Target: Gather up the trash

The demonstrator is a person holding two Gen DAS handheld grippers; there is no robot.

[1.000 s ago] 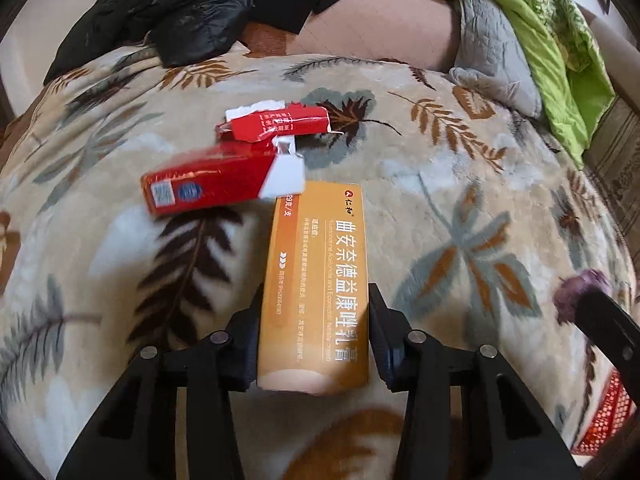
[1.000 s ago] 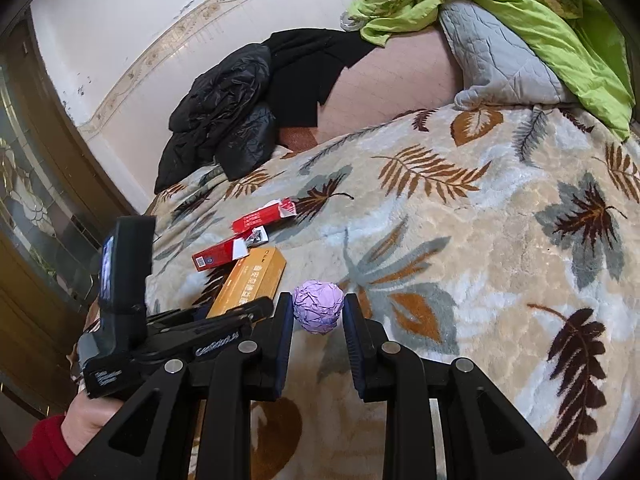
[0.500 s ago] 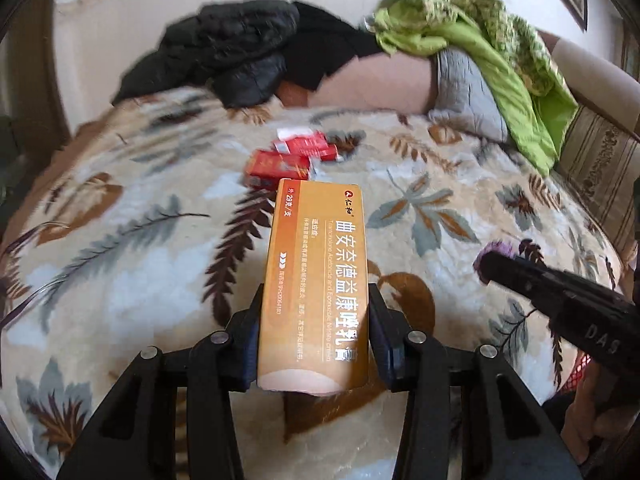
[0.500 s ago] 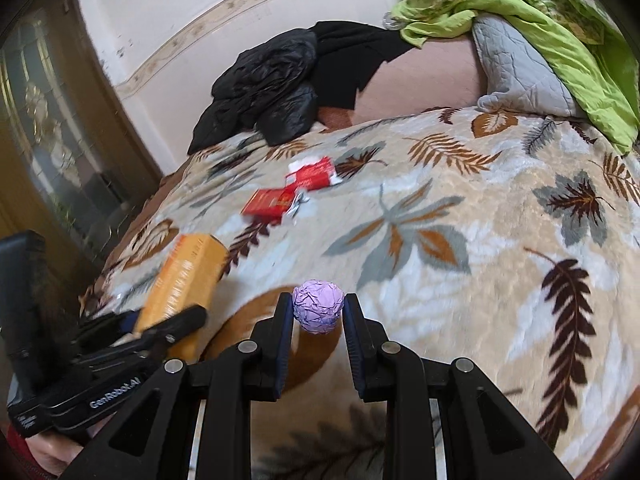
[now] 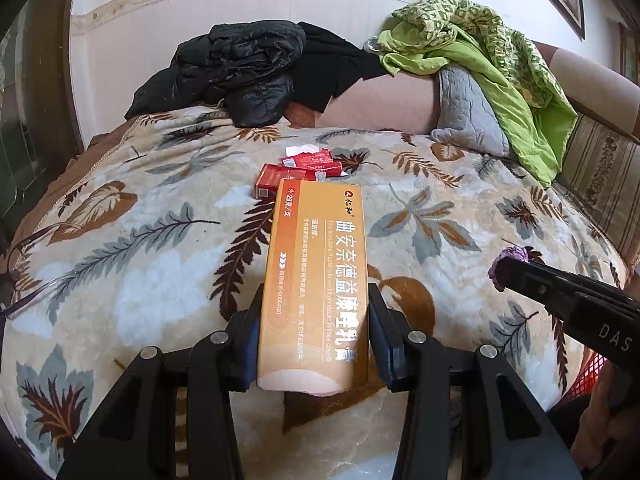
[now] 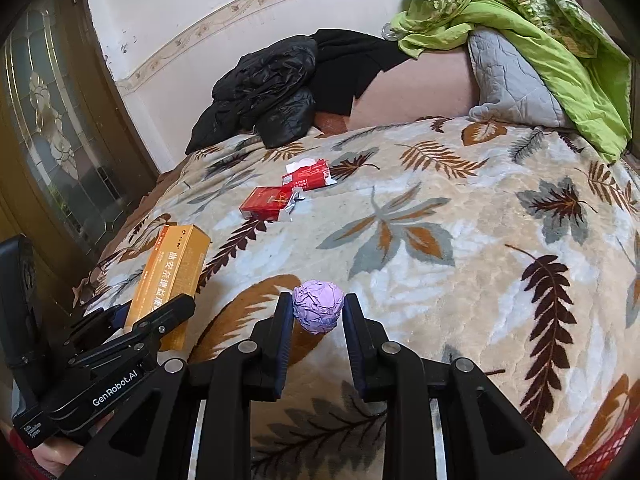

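Note:
My left gripper (image 5: 314,312) is shut on a long orange medicine box (image 5: 318,272), held above the leaf-patterned blanket (image 5: 140,240); the box also shows in the right wrist view (image 6: 172,276). My right gripper (image 6: 316,312) is shut on a crumpled purple paper ball (image 6: 318,306), also seen at its tip in the left wrist view (image 5: 514,256). Two red cigarette packs lie on the blanket further back, one flat (image 6: 266,202) and one torn open with white paper (image 6: 308,174).
Black jackets (image 5: 244,68) are piled at the far edge by the wall. A green quilt (image 5: 500,76) and grey pillow (image 5: 468,112) lie at the far right. A glass-panelled door (image 6: 52,120) stands at the left. A red mesh item (image 5: 588,376) shows at the lower right.
Both grippers have lifted and pulled back from the blanket with their loads; the cigarette packs now sit farther away in both views.

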